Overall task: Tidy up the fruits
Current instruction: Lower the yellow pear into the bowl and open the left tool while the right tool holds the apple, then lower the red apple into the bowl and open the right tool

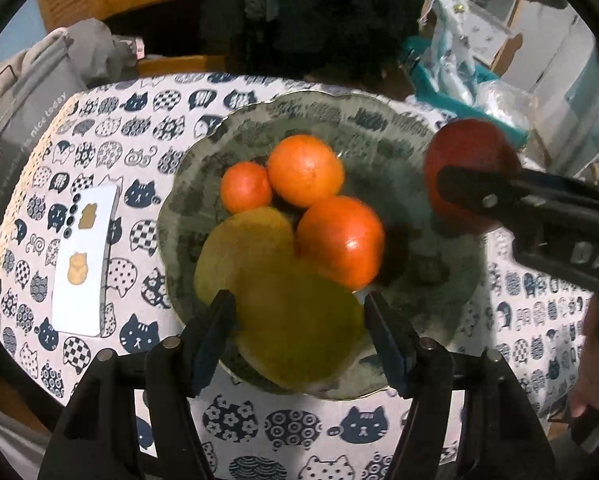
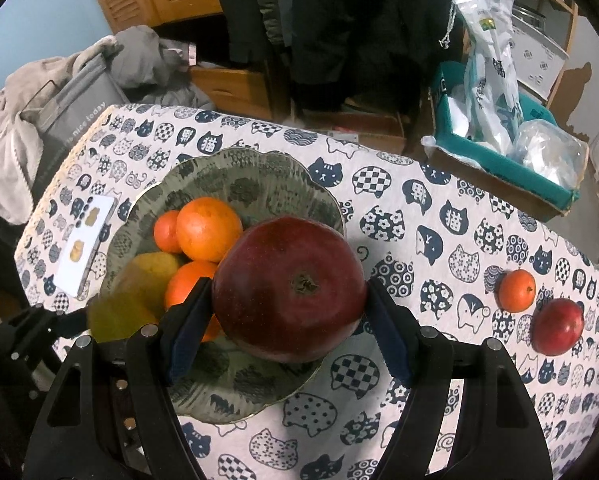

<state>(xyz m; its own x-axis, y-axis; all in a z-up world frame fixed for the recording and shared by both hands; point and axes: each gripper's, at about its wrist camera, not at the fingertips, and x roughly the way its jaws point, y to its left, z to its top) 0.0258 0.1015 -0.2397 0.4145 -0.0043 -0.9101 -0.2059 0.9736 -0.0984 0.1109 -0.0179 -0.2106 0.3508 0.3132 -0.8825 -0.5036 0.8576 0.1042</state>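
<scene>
A grey-green patterned bowl [image 1: 399, 128] [image 2: 227, 384] sits on the cat-print tablecloth. It holds three orange fruits [image 1: 305, 170] [image 2: 208, 228] and a yellow-green pear [image 1: 243, 248] [image 2: 147, 276]. My left gripper [image 1: 297, 312] is shut on a second yellow-green pear [image 1: 299, 332], low over the bowl's near side. My right gripper [image 2: 289, 312] is shut on a big dark red apple [image 2: 287, 288] [image 1: 469, 168], held above the bowl's right rim. A small orange [image 2: 516, 290] and a red apple [image 2: 558, 326] lie on the cloth at the right.
A white phone with yellow stickers [image 1: 85, 260] [image 2: 84, 246] lies left of the bowl. A grey bag [image 2: 75, 108] stands past the table's left edge. A teal box with plastic bags [image 2: 499, 140] stands beyond the right far edge.
</scene>
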